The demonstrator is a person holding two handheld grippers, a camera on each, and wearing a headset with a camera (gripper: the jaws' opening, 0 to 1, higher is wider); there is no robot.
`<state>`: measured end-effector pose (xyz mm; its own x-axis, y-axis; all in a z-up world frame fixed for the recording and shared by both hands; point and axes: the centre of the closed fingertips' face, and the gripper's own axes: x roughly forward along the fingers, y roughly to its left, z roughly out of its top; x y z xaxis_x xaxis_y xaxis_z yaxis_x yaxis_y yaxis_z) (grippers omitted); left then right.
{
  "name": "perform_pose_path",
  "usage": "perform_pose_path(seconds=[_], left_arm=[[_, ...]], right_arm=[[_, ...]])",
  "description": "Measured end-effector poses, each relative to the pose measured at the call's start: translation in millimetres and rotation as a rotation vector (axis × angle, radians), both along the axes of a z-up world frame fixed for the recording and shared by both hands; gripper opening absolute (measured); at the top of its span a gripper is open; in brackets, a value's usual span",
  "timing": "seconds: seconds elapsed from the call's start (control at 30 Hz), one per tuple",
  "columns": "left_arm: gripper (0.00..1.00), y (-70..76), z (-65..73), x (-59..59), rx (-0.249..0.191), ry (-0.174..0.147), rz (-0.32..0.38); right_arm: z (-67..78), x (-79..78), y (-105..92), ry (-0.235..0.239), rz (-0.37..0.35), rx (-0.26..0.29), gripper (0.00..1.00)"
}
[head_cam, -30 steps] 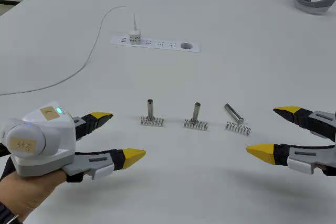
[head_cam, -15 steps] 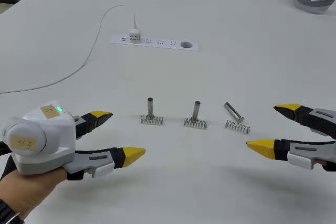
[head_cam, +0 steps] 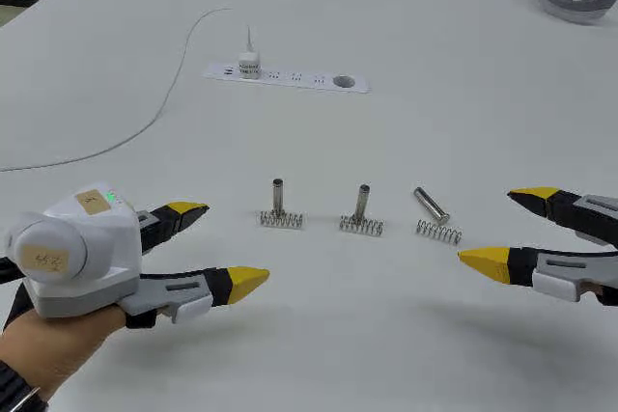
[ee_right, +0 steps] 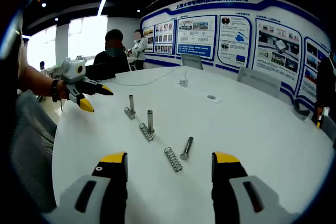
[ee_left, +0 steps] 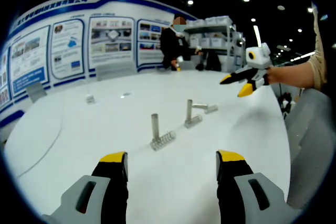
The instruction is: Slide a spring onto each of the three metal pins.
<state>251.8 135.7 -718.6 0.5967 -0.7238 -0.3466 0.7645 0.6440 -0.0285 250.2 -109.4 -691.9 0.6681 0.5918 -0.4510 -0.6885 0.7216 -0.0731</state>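
Note:
Two short metal pins stand upright on the white table, the left pin [head_cam: 278,195] and the middle pin [head_cam: 363,202]. A third pin [head_cam: 431,206] lies on its side at the right. In front of each lies a small spring: left spring [head_cam: 281,220], middle spring [head_cam: 361,227], right spring [head_cam: 438,233]. My left gripper [head_cam: 230,242] is open, low and to the left of the left pin. My right gripper [head_cam: 491,227] is open, just right of the lying pin. Nothing sits between either pair of jaws. The right gripper view has the lying pin [ee_right: 187,148] and its spring [ee_right: 171,159] nearest.
A white power strip [head_cam: 286,79] with a plug [head_cam: 248,67] lies farther back, and its cable [head_cam: 145,132] runs off to the left. A grey curved object [head_cam: 576,2] rests at the far right corner. People stand in the background of the gripper views.
Both grippers stay open in nearly the same places. The right one has drifted slightly to the right. Pins and springs have not moved.

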Motion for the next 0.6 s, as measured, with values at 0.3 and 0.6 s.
perform_pose_path(seconds=[0.3,0.6], left_arm=[[0.69,-1.4,2.4,1.5,-0.003,-0.004,-0.004],[0.69,-3.4,1.4,0.3,-0.005,-0.001,-0.008]], right_arm=[[2.3,6.3,-6.9,0.012,-0.018,-0.023,0.60],[3.5,19.2,-4.6,0.021,-0.027,-0.053,0.54]])
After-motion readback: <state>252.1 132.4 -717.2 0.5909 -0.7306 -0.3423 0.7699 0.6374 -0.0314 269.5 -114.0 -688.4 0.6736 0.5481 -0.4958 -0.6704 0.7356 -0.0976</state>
